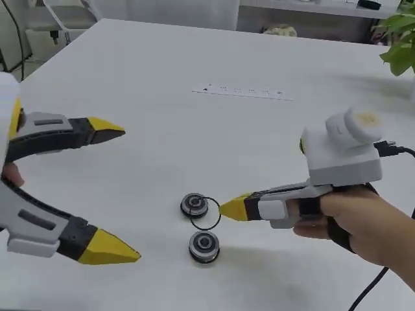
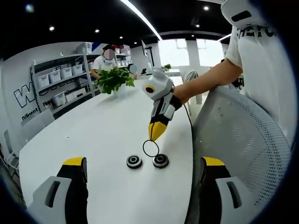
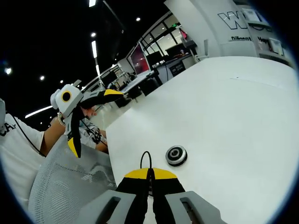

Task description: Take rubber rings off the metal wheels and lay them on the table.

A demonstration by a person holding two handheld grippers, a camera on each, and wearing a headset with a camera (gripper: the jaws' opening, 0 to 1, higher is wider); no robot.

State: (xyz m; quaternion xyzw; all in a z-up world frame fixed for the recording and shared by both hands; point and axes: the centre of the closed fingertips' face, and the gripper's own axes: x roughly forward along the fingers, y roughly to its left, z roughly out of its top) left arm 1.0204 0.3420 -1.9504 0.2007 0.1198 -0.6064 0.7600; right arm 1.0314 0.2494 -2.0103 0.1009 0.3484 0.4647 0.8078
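Rubber ring [image 1: 205, 229] looks off its wheel, pinched in my right tongs [image 1: 228, 208], hanging just over the two wheels [image 1: 194, 205]. Left tongs [image 1: 123, 194] gape wide, empty. Next up, I reckon: lay it flat on bare bench [image 1: 194, 129], clear of both.

Table [image 1: 194, 58]: smooth matt white. Wheels [image 1: 204, 246] beside right gripper [image 1: 224, 208] tips: shiny metal faces. Ring [image 1: 205, 229] between those tips: thin black rubber

the right hand-held gripper [image 3: 149, 172] pinches a black rubber ring [image 3: 145, 153] beside a metal wheel [image 3: 176, 155] on the table [image 3: 224, 116].
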